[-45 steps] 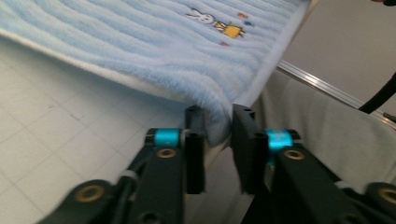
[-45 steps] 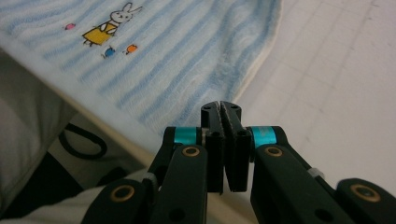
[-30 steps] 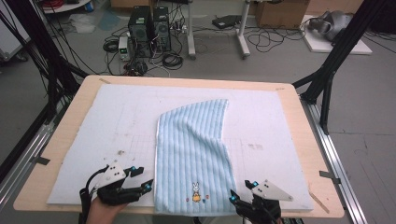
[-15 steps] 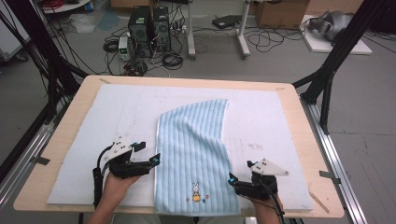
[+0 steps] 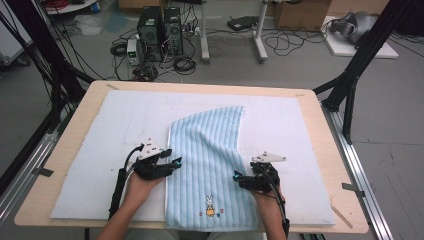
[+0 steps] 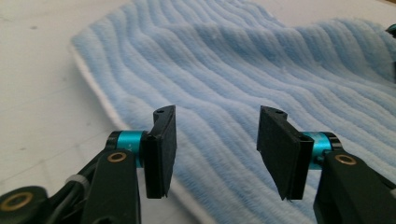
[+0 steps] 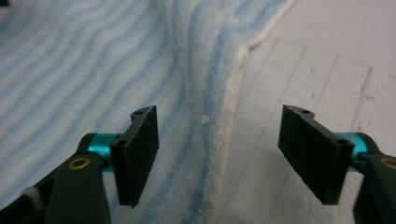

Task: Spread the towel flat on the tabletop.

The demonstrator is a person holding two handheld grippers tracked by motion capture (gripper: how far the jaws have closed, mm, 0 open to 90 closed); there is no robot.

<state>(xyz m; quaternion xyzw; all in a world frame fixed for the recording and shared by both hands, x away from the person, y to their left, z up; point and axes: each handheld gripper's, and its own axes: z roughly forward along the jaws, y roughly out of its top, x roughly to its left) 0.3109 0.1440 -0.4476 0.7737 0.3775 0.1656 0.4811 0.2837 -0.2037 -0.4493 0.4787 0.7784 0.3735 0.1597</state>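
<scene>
From above, the soft, light blue towel (image 5: 210, 170) lies near-centre on the table (image 5: 75, 125), best pinched at its side edges; left gripper (image 6: 215, 140) and right gripper (image 7: 219, 149) straddle these, jaws apart, just narrowing.

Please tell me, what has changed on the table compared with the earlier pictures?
Both grippers moved away from the table's near edge, to the towel's side edges. The left gripper and right gripper have just been closing their jaws, which do not yet press on the towel. The towel lies as before.
</scene>
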